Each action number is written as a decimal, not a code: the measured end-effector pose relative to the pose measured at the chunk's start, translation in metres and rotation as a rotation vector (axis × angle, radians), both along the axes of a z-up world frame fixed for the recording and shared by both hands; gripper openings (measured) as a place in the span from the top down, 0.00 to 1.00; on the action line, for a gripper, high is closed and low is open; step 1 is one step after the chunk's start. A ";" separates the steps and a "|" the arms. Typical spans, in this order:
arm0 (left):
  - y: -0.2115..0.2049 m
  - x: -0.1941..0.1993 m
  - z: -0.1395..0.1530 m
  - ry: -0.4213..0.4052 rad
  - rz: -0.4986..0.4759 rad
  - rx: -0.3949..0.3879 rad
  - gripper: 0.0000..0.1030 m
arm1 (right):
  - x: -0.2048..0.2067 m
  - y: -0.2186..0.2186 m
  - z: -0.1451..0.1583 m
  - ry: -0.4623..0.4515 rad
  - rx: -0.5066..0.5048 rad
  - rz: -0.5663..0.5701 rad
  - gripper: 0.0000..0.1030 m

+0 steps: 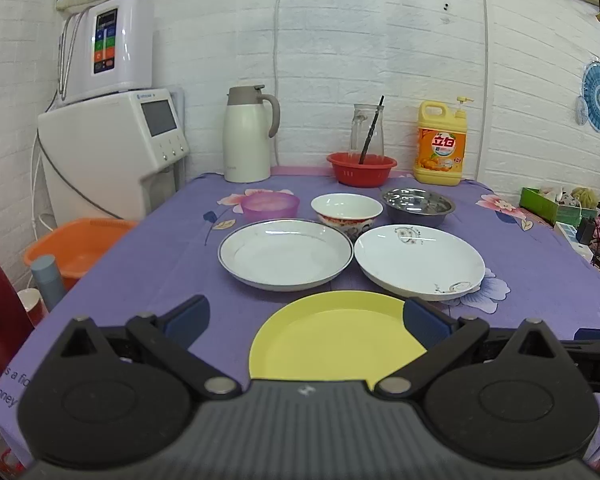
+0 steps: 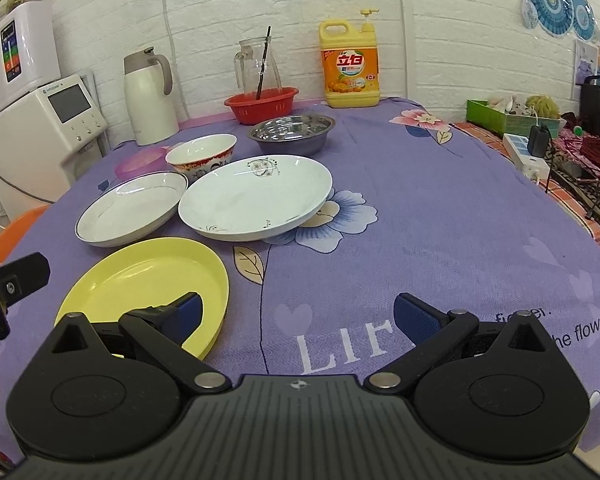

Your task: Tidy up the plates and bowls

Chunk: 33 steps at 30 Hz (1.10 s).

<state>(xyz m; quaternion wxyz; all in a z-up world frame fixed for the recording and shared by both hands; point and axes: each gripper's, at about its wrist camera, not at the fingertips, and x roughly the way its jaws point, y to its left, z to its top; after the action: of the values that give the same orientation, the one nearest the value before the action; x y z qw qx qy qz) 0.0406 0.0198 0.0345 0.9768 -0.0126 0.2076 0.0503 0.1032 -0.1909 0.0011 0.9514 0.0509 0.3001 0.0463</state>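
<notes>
A yellow plate (image 1: 336, 340) lies nearest on the purple tablecloth, and my left gripper (image 1: 306, 316) hangs open above its near side. Behind it sit a grey-rimmed white plate (image 1: 286, 254) and a flower-printed white plate (image 1: 420, 260). Further back stand a pink bowl (image 1: 271, 205), a red-patterned white bowl (image 1: 346, 210) and a steel bowl (image 1: 418, 205). My right gripper (image 2: 296, 314) is open and empty over bare cloth, its left finger above the yellow plate (image 2: 148, 280) edge. The printed plate (image 2: 256, 196) lies ahead of it.
Along the wall stand a thermos jug (image 1: 247, 134), a red basket (image 1: 361, 168) holding a glass pitcher, and a yellow detergent bottle (image 1: 440, 144). White appliances (image 1: 112, 152) and an orange basin (image 1: 76, 246) are left of the table. Clutter and a power strip (image 2: 526, 156) lie right.
</notes>
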 end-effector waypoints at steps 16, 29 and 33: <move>0.020 0.049 -0.001 0.060 0.045 0.005 0.00 | 0.039 0.021 -0.009 0.077 -0.037 0.084 0.00; 0.038 0.076 -0.024 0.181 0.044 0.012 0.00 | 0.054 0.040 -0.019 0.094 -0.013 0.202 0.00; 0.042 0.082 -0.039 0.237 0.042 0.006 0.00 | 0.059 0.049 -0.031 0.120 -0.013 0.233 0.00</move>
<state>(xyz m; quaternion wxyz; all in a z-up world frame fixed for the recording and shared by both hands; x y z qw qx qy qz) 0.1223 0.0621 -0.0047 0.9443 -0.0081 0.3210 0.0724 0.1626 -0.1423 -0.0298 0.9202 0.0121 0.3609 0.1513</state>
